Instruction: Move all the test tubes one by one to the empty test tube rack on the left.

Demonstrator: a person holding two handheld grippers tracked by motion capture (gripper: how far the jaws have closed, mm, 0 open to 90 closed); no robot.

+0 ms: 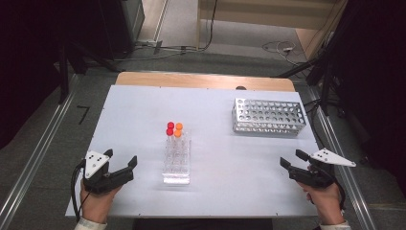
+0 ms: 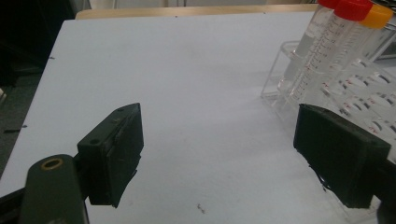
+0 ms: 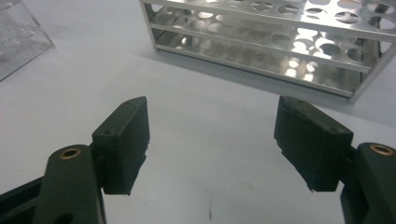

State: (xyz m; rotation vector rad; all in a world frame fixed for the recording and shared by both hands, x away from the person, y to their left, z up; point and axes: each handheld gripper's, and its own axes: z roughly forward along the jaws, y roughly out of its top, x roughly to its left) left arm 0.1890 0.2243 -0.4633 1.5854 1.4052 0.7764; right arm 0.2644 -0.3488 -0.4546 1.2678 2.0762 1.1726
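Note:
A clear plastic tube rack stands mid-table, with several capped tubes at its far end: two red caps and two orange caps. In the left gripper view the tubes rise at the upper right. A metal rack with many empty holes stands at the back right, and it spans the top of the right gripper view. My left gripper is open near the front left, left of the clear rack, nothing between its jaws. My right gripper is open at the front right, pointing toward the metal rack.
The white tabletop ends in a wooden strip at the far side. Metal rails run along both sides of the table. Cables lie on the floor beyond.

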